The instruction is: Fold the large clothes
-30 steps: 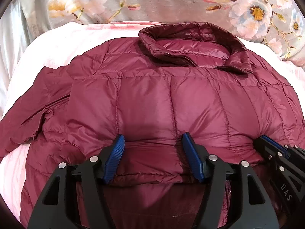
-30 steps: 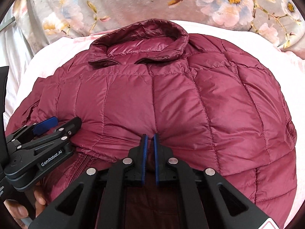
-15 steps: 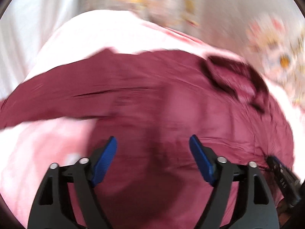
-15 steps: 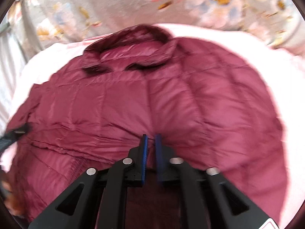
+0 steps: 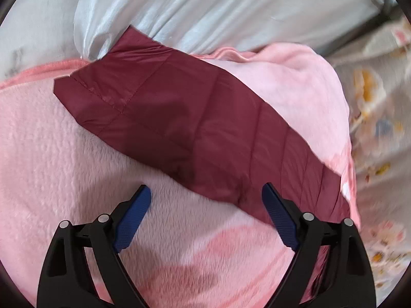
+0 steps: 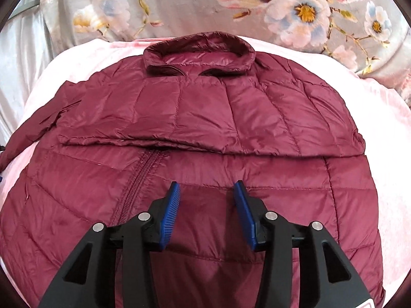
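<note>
L gripper (image 5: 206, 202) tilts down over the pink blanket (image 5: 51, 159), jaws wide apart w/ nothing between, after closing slightly just now; the jacket's sleeve (image 5: 179, 118) lies stretched across the blanket ahead. R gripper (image 6: 206, 192) angles down over the maroon puffer jacket (image 6: 205, 118) (hem folded up over the body), jaws just opening, holding nothing. No containers.
</note>
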